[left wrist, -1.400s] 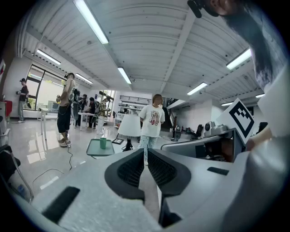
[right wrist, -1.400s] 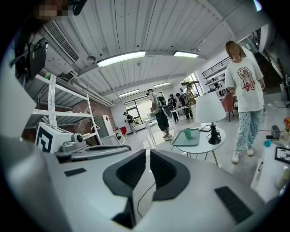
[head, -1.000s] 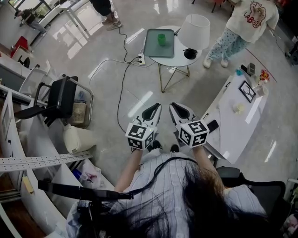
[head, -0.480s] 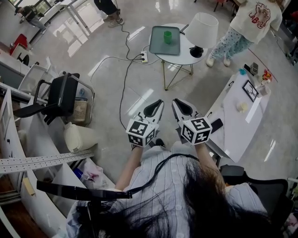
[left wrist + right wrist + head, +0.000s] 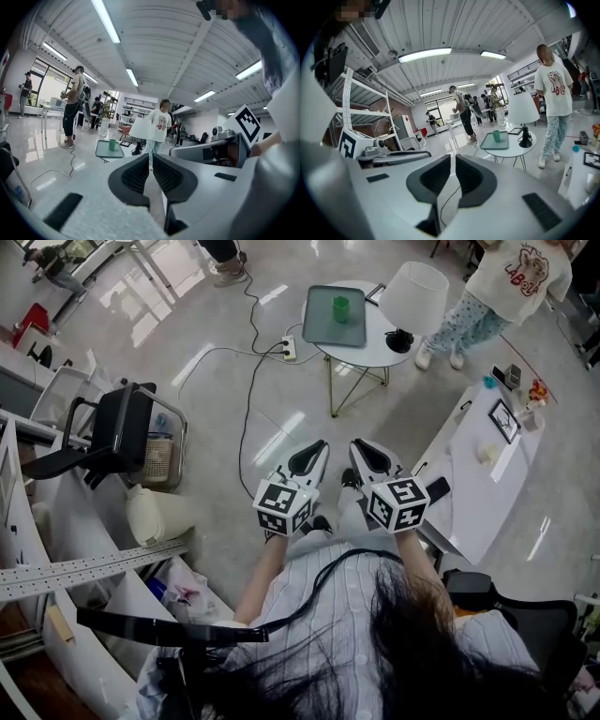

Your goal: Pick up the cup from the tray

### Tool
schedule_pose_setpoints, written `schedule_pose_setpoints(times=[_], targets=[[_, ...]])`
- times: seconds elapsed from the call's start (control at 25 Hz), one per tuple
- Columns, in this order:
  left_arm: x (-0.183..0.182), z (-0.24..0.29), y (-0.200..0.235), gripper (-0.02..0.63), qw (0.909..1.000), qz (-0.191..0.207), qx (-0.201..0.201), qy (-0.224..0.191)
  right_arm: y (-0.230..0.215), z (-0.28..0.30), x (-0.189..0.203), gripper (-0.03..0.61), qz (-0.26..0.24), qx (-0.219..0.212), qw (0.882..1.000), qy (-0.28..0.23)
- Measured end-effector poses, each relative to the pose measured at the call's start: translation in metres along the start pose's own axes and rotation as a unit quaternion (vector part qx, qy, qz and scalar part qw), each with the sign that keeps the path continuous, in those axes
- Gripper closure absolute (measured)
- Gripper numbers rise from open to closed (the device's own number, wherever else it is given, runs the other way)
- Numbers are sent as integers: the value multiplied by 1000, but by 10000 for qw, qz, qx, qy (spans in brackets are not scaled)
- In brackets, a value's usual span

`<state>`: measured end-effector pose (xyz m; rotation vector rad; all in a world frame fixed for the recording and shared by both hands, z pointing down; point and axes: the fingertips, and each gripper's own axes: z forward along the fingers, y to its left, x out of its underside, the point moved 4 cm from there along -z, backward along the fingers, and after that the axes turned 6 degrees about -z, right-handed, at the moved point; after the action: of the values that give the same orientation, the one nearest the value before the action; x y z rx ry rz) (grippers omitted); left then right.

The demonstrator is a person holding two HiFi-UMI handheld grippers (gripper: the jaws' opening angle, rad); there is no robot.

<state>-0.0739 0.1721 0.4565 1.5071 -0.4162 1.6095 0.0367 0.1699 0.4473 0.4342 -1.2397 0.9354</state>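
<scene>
A small green cup (image 5: 341, 307) stands upright on a grey-green tray (image 5: 323, 326) on a round white side table (image 5: 375, 351), far ahead across the floor. The cup (image 5: 112, 145) and tray (image 5: 104, 152) show small in the left gripper view, and the cup (image 5: 496, 135) on its tray (image 5: 496, 142) in the right gripper view. My left gripper (image 5: 311, 454) and right gripper (image 5: 364, 451) are held side by side near my body, well short of the table. Both are shut with nothing between the jaws.
A white table lamp (image 5: 414, 298) shares the side table. A power strip (image 5: 290, 349) and cables (image 5: 246, 418) lie on the floor. A person in patterned trousers (image 5: 492, 296) stands right of the table. A white desk (image 5: 483, 474) is at right, a black chair (image 5: 117, 437) and shelving at left.
The view has shifted slightly toward the side table, which now sits a little higher and further right. Both grippers stay shut and side by side.
</scene>
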Motion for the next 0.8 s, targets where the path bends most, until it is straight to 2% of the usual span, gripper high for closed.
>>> schedule_pose_setpoints(times=[0.48, 0.8], targets=[[-22, 48, 59, 578, 9996, -123, -241, 19, -48, 71, -24, 528, 113, -82, 9999, 60], [-43, 116, 95, 578, 9994, -172, -251, 179, -104, 132, -54, 528, 161, -212, 9996, 128]])
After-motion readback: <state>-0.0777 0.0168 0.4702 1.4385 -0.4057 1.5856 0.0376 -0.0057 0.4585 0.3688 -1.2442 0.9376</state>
